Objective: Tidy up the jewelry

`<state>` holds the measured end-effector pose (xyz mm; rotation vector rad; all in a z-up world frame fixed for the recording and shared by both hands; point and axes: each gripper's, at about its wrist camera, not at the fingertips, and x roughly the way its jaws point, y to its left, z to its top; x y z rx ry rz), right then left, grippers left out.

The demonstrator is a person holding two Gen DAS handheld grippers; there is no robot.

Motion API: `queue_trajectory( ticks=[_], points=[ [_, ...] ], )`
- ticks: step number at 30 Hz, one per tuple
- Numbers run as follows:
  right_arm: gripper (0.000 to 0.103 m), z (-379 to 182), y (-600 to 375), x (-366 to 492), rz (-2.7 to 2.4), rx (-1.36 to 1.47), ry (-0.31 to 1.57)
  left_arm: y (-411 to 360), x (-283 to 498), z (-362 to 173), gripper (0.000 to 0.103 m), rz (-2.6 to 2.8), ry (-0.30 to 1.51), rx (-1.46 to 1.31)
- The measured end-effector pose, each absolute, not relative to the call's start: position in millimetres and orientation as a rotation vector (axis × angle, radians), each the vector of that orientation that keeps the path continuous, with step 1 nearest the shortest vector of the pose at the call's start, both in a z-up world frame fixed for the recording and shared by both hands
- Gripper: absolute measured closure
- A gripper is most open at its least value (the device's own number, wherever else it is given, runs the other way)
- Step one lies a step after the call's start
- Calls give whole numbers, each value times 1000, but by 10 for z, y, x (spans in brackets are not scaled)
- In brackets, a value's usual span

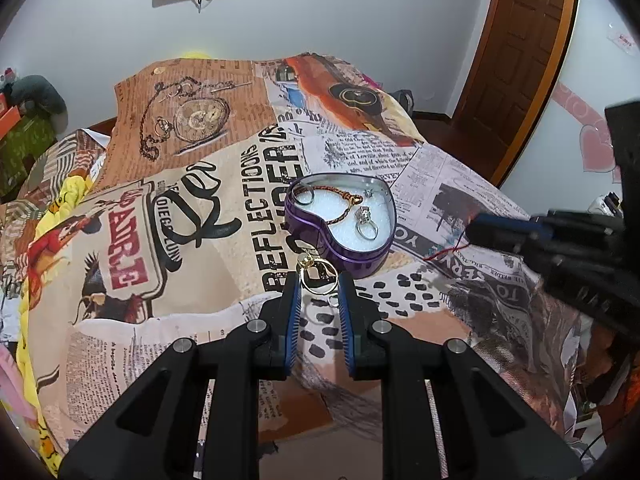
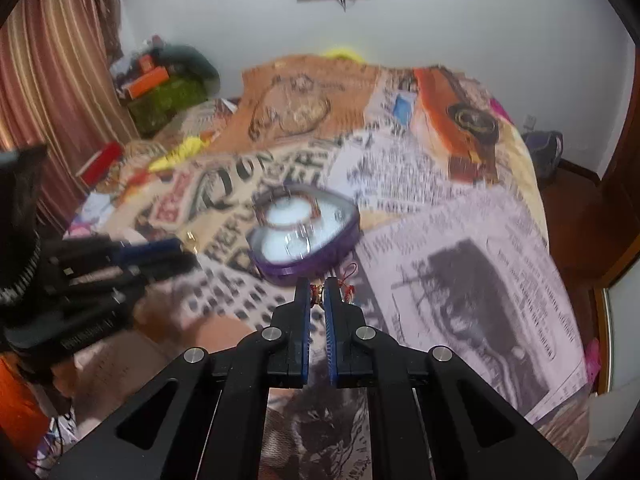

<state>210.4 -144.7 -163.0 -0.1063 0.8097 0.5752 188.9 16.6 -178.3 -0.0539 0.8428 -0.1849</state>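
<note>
Left wrist view shows my left gripper (image 1: 319,280) pinching a thin gold ring (image 1: 318,278) that could slip before the purple heart-shaped tin (image 1: 340,246).

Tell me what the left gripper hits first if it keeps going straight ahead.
Probably the purple heart tin: its near wall lies just beyond the gold ring held in the left gripper. Depth is unclear.

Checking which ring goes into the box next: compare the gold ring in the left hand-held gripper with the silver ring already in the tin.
The gold ring is yellow metal; the silver ring is white metal.

The gold ring stands upright between the fingertips of the left hand-held gripper, outside the heart-shaped tin; the silver ring lies on the white foam inside it.

Both carry a raised setting on the band.
</note>
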Motion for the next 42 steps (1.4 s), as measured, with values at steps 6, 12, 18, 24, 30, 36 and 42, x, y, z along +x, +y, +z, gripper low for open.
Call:
queue_trajectory(
  ticks=[6,12,18,24,30,36,42],
  points=[
    [97,-1484,-1344,2114,595,-106,767,186,1873,-1719,86,-180,826,-51],
    [97,-1597,-1232,2205,617,-100,797,222,1919,-1714,86,-176,826,-55],
    [97,-1769,-1131,2387,629,-90,855,217,2034,-1732,86,-178,828,-50],
    [97,-1808,-1104,2554,634,-72,875,192,2245,-1718,86,-197,823,-53],
    [97,-1845,-1086,2725,638,-69,900,170,2514,-1750,86,-239,842,-92],
    [97,-1914,-1116,2847,648,-51,940,108,2709,-1807,86,-241,859,-69],
    [89,-1872,-1134,2804,669,-77,936,259,2712,-1778,86,-192,846,-68]
  ],
)
